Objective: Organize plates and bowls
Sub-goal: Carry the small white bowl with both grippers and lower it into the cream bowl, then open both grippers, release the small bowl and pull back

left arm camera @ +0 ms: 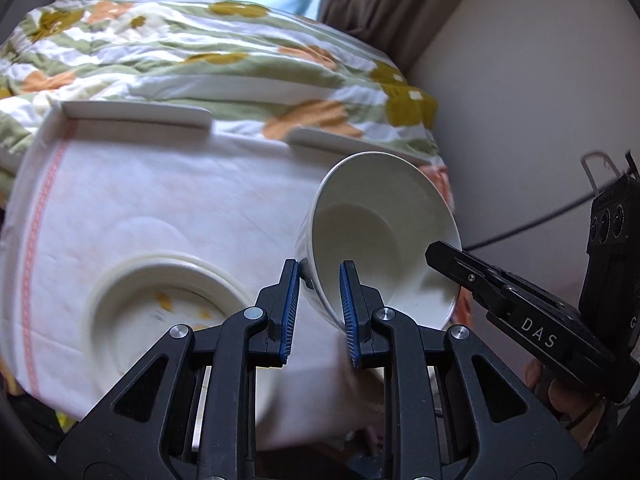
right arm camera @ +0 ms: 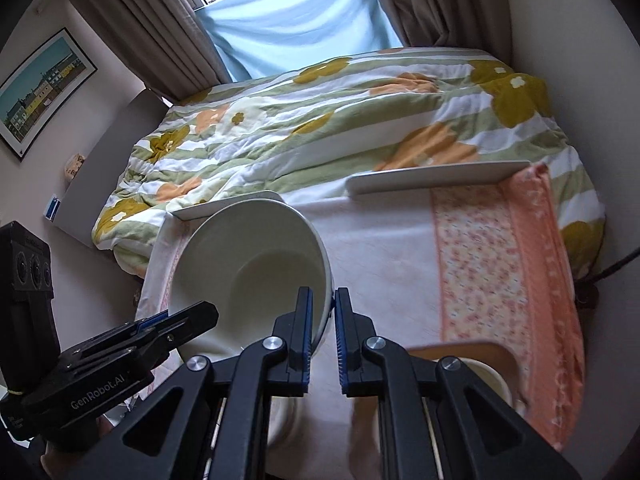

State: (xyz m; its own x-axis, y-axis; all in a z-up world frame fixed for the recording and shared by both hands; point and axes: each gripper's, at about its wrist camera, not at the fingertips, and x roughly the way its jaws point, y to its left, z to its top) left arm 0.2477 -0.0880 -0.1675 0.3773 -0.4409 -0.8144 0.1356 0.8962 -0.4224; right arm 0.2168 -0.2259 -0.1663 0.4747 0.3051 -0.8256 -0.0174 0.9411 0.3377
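Observation:
A plain white bowl (left arm camera: 380,232) (right arm camera: 248,268) hangs tilted above the cloth-covered table (left arm camera: 160,192) (right arm camera: 380,260), held at opposite sides of its rim. My left gripper (left arm camera: 320,312) is shut on the near rim, one blue pad inside and one outside. My right gripper (right arm camera: 323,332) is shut on the other side of the rim. Each gripper shows in the other's view: the right gripper (left arm camera: 438,252) on the bowl's right edge, the left gripper (right arm camera: 204,314) on its lower left edge. A cream bowl with yellow flowers (left arm camera: 160,300) sits on the table below.
Two long white flat pieces (left arm camera: 136,114) (right arm camera: 436,178) lie along the table's far edge. Behind it is a bed with a flowered duvet (right arm camera: 320,120). Another cream dish (right arm camera: 490,380) shows low at the right beside an orange patterned cloth (right arm camera: 500,260). A wall (left arm camera: 520,100) stands close on the right.

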